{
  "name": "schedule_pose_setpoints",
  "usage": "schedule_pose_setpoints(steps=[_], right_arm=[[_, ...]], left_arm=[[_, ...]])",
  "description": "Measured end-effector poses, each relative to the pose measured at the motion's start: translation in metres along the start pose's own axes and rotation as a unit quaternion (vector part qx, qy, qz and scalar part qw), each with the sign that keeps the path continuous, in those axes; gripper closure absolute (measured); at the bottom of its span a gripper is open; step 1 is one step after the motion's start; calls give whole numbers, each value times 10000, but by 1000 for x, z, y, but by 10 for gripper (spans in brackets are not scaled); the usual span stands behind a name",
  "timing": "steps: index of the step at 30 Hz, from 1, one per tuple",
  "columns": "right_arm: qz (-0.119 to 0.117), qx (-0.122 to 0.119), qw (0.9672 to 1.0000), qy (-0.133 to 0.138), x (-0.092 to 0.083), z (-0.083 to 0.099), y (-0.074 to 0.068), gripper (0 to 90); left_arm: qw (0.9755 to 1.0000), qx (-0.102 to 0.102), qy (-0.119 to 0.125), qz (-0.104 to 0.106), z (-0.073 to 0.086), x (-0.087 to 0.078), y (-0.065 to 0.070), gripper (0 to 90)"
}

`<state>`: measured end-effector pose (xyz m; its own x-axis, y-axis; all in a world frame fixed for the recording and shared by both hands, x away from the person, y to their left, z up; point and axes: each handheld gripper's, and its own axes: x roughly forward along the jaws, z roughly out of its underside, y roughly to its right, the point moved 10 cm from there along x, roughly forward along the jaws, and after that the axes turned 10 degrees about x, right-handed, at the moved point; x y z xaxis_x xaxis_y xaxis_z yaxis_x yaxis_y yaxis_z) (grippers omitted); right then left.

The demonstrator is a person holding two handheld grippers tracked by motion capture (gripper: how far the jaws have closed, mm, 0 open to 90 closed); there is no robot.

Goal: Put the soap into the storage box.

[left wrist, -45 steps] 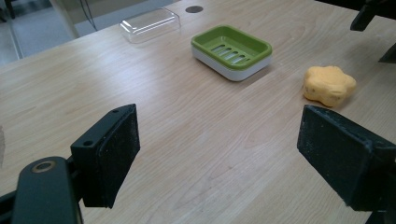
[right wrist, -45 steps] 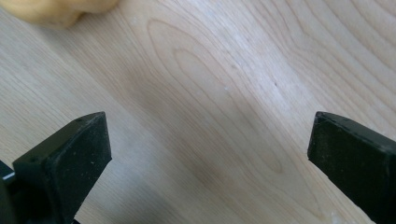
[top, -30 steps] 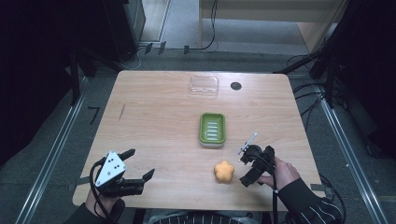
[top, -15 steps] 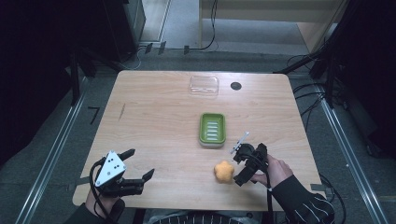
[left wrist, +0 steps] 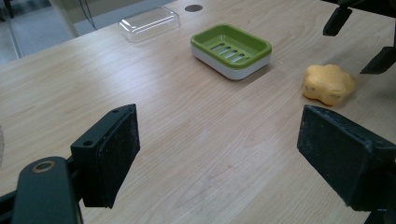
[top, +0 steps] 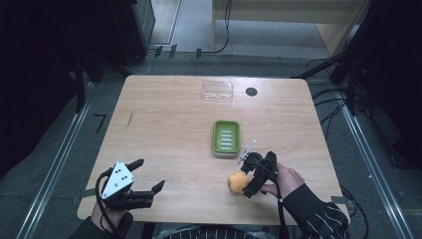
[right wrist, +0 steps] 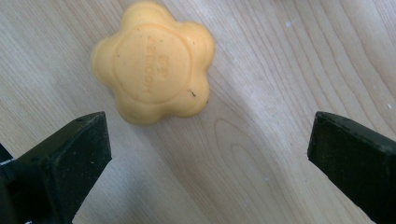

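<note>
Right tongs (top: 247, 180) hung spread wide over the waxy, orange flower-shaped soap (right wrist: 153, 63), its embossed lettering unreadable, on the pale woodgrain counter (top: 164, 129). Left tongs (top: 149, 175) gaped empty. Nearby sat a slotted, green plastic soap dish (top: 226, 138).

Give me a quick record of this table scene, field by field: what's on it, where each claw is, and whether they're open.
table: light wood
soap: orange, flower-shaped, flat on the table
soap dish: green, empty, beyond the soap
clear lid: far edge of table
right claw: open, right over the soap, not touching
left claw: open, holding nothing, near left corner
</note>
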<state>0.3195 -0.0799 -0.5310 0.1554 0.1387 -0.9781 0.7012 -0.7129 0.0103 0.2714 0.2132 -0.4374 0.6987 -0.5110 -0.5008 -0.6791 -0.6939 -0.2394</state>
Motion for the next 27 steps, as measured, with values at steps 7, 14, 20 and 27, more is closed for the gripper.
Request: schedule_pose_setpoints(steps=[7,14,20,27], right_arm=[[-20,-105,9999,-4,3,-7,-5,0],[-41,-163,9998,-71,6,-11,-8,0],[-58,-192,9996,-186,10,-13,-9,0],[-85,-281,9990,-328,16,-17,-11,0]], left_arm=[[10000,-4,-4,1,0,0,0,136],[10000,-14,-2,0,0,0,0,136],[10000,7,-8,9,0,0,0,136],[10000,-9,-1,-4,0,0,0,136]])
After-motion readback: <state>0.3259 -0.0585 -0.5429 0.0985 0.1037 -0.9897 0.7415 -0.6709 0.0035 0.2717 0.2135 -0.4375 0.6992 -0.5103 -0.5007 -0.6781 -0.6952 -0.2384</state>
